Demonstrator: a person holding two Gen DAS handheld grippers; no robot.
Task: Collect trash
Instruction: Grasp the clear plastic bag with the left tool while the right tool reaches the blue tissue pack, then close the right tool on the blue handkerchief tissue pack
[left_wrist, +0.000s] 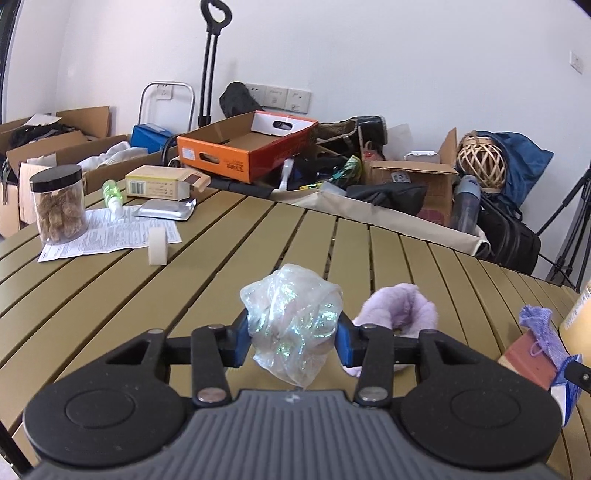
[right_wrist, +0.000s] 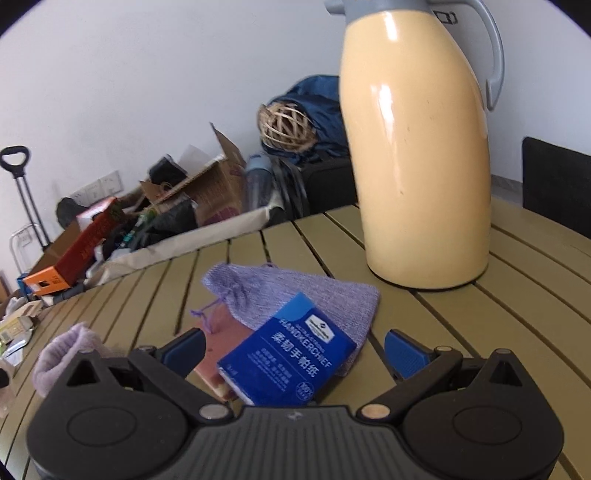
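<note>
Iridescent plastic film, crumpled into a loose wad (left_wrist: 293, 325), is pinched between the blue pads of the left gripper (left_wrist: 291, 341); a tail of it hangs below the pads, and the wad appears to be lifted slightly clear of the slatted olive counter (left_wrist: 110, 295). Just beside it, to the right in the left wrist view, a fluffy lilac cloth (left_wrist: 400, 306) lies on the slats.

The right gripper (right_wrist: 295, 352) is spread wide with nothing between its pads, and is poised over a blue handkerchief packet (right_wrist: 291, 354). That packet rests partly on a knitted purple pouch (right_wrist: 295, 295) and a reddish-brown block (right_wrist: 216, 354). Behind them a tall cream thermos jug (right_wrist: 421, 155) stands upright on the counter.

Farther off, at the far left of the counter, a clear jar with a black lid (left_wrist: 59, 205), a printed sheet (left_wrist: 110, 232), a roll of white tape (left_wrist: 158, 245) and a foil pack (left_wrist: 166, 209) can be made out. Boxes and bags are piled beyond the edge.

The step in hand is judged to be the pick-up of the first piece of trash, already secured. No bin is seen in either view, so the next move calls for the wad to be carried to wherever trash is gathered, with the pinch kept firm, since light film slips easily.
</note>
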